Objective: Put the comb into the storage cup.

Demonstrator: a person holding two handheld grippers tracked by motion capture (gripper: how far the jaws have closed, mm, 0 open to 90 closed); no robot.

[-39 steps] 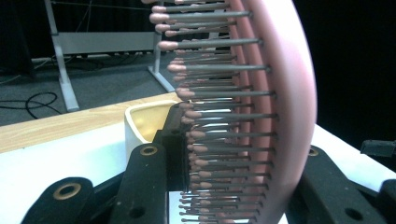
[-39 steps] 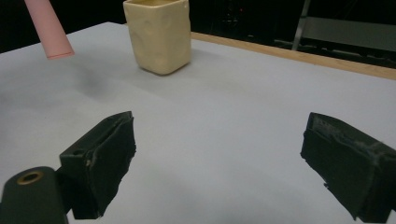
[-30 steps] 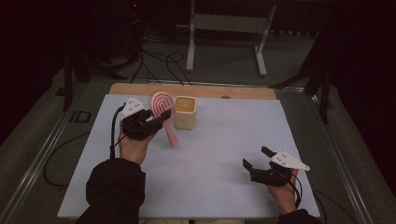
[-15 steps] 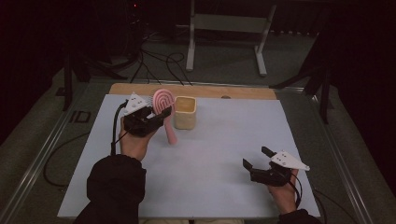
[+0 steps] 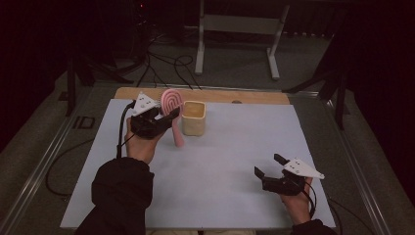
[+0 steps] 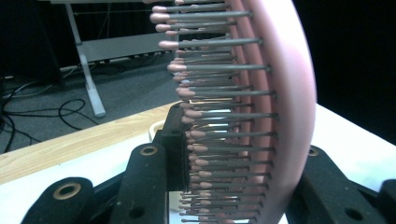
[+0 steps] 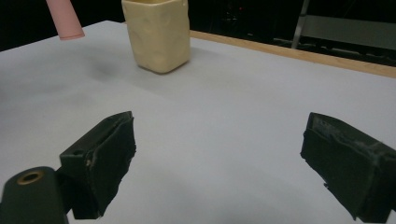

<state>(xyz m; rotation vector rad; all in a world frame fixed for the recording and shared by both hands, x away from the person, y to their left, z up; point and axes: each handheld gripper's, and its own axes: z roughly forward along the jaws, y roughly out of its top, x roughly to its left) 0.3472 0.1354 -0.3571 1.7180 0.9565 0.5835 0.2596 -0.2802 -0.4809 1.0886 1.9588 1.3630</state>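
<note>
A pink hairbrush point(image 5: 172, 102) hangs with its handle point(image 5: 178, 134) pointing down at the table, just left of a cream square cup point(image 5: 194, 118). My left gripper point(image 5: 169, 116) is shut on the brush's head at the far left of the table. In the left gripper view the bristles and the pink back point(image 6: 285, 93) stand between the two black jaws of the left gripper point(image 6: 243, 158). My right gripper point(image 5: 268, 165) rests open near the front right with nothing between its fingers. The right gripper view shows the right gripper point(image 7: 219, 158), the cup point(image 7: 159, 35) and the handle's tip point(image 7: 65, 18) farther off.
A white mat point(image 5: 230, 147) covers the table, and a bare wooden strip point(image 5: 244, 96) runs along its far edge. Beyond the table, a metal stand point(image 5: 235, 29) and loose cables point(image 5: 161, 58) lie on the floor.
The left gripper has lifted the brush a little and carried it slightly toward the far edge, next to the cup. The right gripper has stayed still.
</note>
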